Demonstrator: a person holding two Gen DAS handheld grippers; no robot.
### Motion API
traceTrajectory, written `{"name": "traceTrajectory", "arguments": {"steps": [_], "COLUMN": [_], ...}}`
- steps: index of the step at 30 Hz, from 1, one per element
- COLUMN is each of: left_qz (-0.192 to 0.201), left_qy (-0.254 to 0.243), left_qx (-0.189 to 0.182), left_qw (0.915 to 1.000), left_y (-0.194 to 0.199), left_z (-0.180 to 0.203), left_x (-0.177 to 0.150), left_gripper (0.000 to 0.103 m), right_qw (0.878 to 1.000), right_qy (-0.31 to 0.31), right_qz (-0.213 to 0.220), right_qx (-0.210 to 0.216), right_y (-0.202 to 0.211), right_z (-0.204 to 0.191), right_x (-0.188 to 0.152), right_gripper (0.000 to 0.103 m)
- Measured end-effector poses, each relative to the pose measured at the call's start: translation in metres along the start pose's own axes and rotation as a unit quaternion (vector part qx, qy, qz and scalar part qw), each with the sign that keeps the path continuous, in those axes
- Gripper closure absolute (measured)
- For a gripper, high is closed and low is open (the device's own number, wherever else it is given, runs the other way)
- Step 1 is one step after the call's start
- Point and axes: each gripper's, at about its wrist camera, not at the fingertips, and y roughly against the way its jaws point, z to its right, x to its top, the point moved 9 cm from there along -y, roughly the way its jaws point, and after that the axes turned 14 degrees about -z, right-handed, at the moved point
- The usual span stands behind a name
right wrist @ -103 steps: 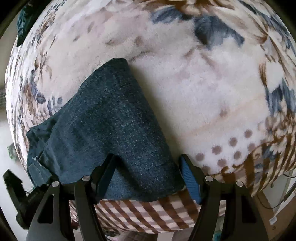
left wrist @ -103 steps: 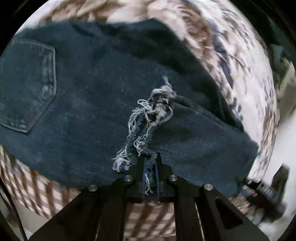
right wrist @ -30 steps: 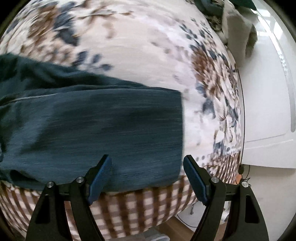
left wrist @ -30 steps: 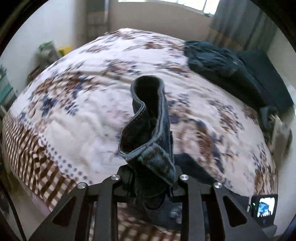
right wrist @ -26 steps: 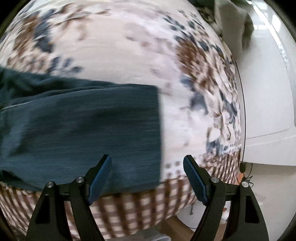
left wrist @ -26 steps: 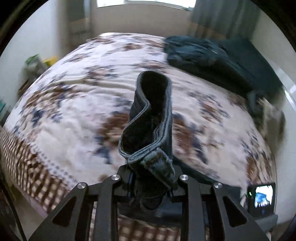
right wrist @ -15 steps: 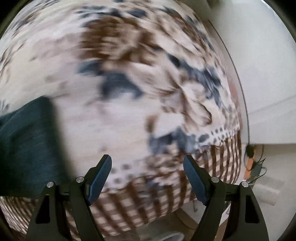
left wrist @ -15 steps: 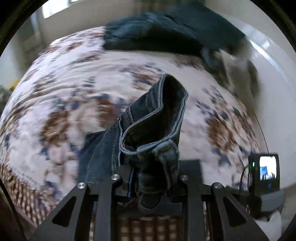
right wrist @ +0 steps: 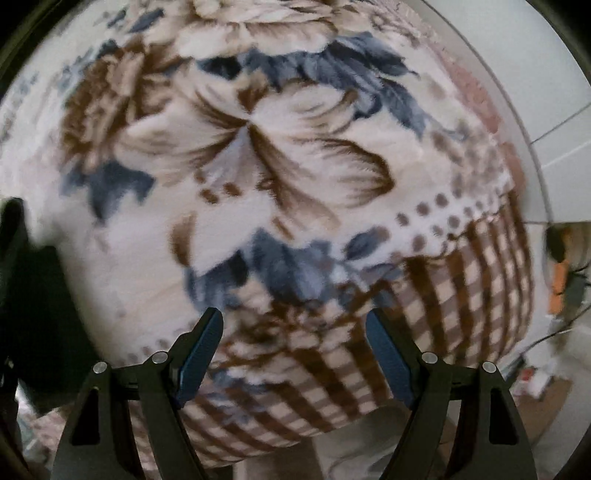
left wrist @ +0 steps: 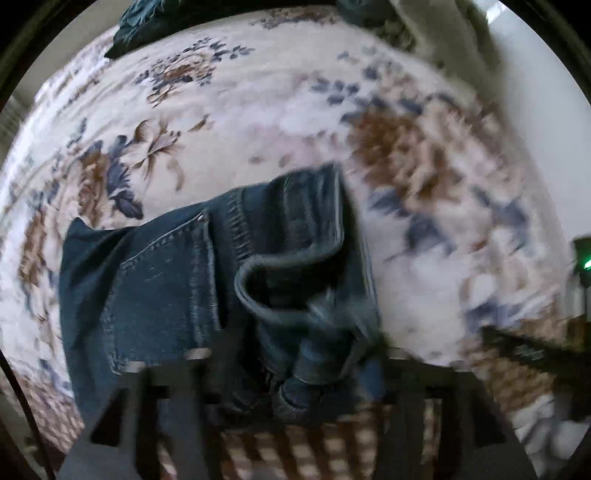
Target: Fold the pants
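Dark blue jeans (left wrist: 177,280) lie folded on the floral blanket (left wrist: 258,122), back pocket up, the waistband curled open near the lens. My left gripper (left wrist: 295,373) is shut on the bunched waistband at the bottom of the left wrist view, which is blurred. My right gripper (right wrist: 293,350) is open and empty over the blanket's (right wrist: 258,147) checked border near the bed's corner. A dark shape at the far left edge of the right wrist view (right wrist: 33,302) may be the jeans; I cannot tell.
A dark pile of clothes (left wrist: 147,22) lies at the far side of the bed. A small device with a green light (left wrist: 583,266) sits at the right edge. The bed's edge and the floor (right wrist: 535,402) lie to the right of the right gripper.
My left gripper has lowered the waistband from upright in the air down onto the folded jeans. My right gripper has swung right, off the jeans, over bare blanket at the bed's corner.
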Motion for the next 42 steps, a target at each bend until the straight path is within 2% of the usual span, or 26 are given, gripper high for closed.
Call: {"name": "traceTrajectory", "arguments": {"steps": [1,3,6,9,11,12,13,15,17,18,19,20,21,23,25,28,31,33,36,37,38,39,40,42], "left_qz": [0.005,0.012,0.009,0.007,0.003,-0.002,-0.005,-0.023,-0.029,-0.033,-0.033,-0.033,-0.032,-0.027,-0.024,-0.015,-0.016,-0.029,-0.048,-0.053,-0.050,-0.037,-0.038,-0.038], "left_qy": [0.001,0.001,0.033,0.117,0.161,0.188,0.202,0.238,0.269,0.285,0.290,0.293,0.296,0.296,0.298,0.302,0.289,0.268,0.253,0.255,0.256,0.254,0.255,0.267], "left_qx": [-0.018,-0.059,-0.071,-0.027,0.011,0.049,0.065,0.070,0.047,0.034,0.028,0.022,0.012,-0.008,-0.027,-0.051,-0.075,-0.094,-0.095,-0.092,-0.097,-0.125,-0.143,-0.172], "left_qw": [0.9998,0.9982,0.9969,0.9927,0.9868,0.9809,0.9772,0.9684,0.9616,0.9572,0.9559,0.9554,0.9547,0.9548,0.9539,0.9518,0.9543,0.9583,0.9617,0.9611,0.9605,0.9582,0.9555,0.9474], "left_y": [0.010,0.031,0.050,0.054,0.049,0.042,0.037,0.020,0.010,0.005,0.003,0.003,0.003,0.005,0.008,0.012,0.007,-0.007,-0.028,-0.038,-0.041,-0.048,-0.054,-0.068], "left_z": [0.003,0.005,-0.027,-0.107,-0.152,-0.183,-0.199,-0.232,-0.247,-0.253,-0.255,-0.257,-0.257,-0.255,-0.256,-0.256,-0.255,-0.243,-0.240,-0.242,-0.244,-0.244,-0.243,-0.250], "left_x": [-0.001,-0.005,-0.013,-0.023,-0.029,-0.035,-0.038,-0.048,-0.056,-0.060,-0.061,-0.061,-0.062,-0.060,-0.056,-0.044,-0.021,-0.003,0.017,0.024,0.028,0.036,0.038,0.040], "left_gripper": [0.006,0.002,0.002,0.002,0.002,0.002,0.002,0.002,0.002,0.002,0.002,0.002,0.002,0.002,0.002,0.002,0.002,0.002,0.002,0.007,0.017,0.063,0.069,0.071], "right_qw": [1.000,0.997,0.986,0.965,0.953,0.950,0.945,0.944,0.946,0.951,0.959,0.963,0.963,0.960,0.959,0.965,0.968,0.969,0.971,0.972,0.972,0.972,0.972,0.971], "right_qy": [0.003,0.009,0.032,0.091,0.114,0.123,0.136,0.141,0.136,0.131,0.129,0.134,0.143,0.157,0.166,0.144,0.148,0.142,0.145,0.141,0.134,0.125,0.106,0.069], "right_qz": [0.000,0.000,-0.008,-0.023,-0.027,-0.030,-0.043,-0.071,-0.111,-0.102,-0.063,-0.043,-0.034,-0.010,-0.013,-0.005,-0.014,-0.029,-0.051,-0.053,-0.053,-0.052,-0.053,-0.071], "right_qx": [0.028,0.073,0.163,0.245,0.278,0.286,0.296,0.290,0.274,0.261,0.245,0.231,0.227,0.233,0.228,0.217,0.204,0.202,0.184,0.181,0.186,0.192,0.202,0.218], "right_y": [0.005,0.016,0.036,0.053,0.056,0.056,0.050,0.030,0.002,-0.003,0.002,0.006,0.011,0.033,0.046,0.057,0.045,0.032,0.011,0.008,0.006,0.003,0.000,-0.014], "right_z": [-0.003,-0.009,-0.033,-0.086,-0.119,-0.135,-0.155,-0.174,-0.190,-0.187,-0.184,-0.184,-0.184,-0.181,-0.176,-0.139,-0.121,-0.115,-0.117,-0.116,-0.116,-0.116,-0.112,-0.105], "right_x": [-0.003,-0.007,-0.014,-0.017,-0.018,-0.019,-0.018,-0.018,-0.017,-0.023,-0.021,-0.025,-0.030,-0.047,-0.062,-0.069,-0.063,-0.050,-0.040,-0.038,-0.035,-0.032,-0.029,-0.023], "right_gripper": [0.021,0.021,0.021,0.021,0.021,0.021,0.021,0.021,0.021,0.034,0.046,0.078,0.088,0.091,0.092,0.092,0.092,0.088,0.083,0.083,0.083,0.083,0.083,0.083]}}
